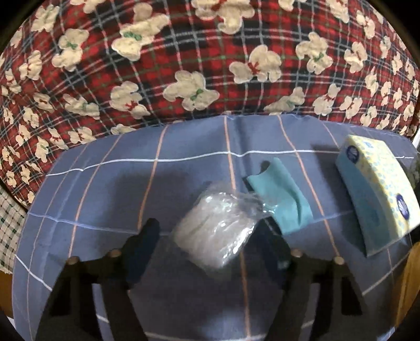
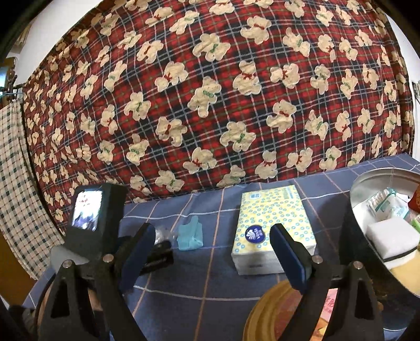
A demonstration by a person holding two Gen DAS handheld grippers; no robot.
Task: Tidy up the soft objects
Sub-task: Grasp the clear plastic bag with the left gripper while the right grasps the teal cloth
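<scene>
A big red plaid blanket point(image 2: 210, 91) printed with cream teddy bears hangs across the back, filling most of what I see. White wall point(image 2: 65, 18) shows above its upper left corner and along its right side. To the left hangs a cream cloth with dark checks point(image 2: 18, 188), and beyond it something wooden and brown point(image 2: 10, 259). In front lies a table under a blue cloth point(image 1: 105, 188) lined with white and pale orange squares. The light falls from above, throwing soft dark shadows on the cloth.
</scene>
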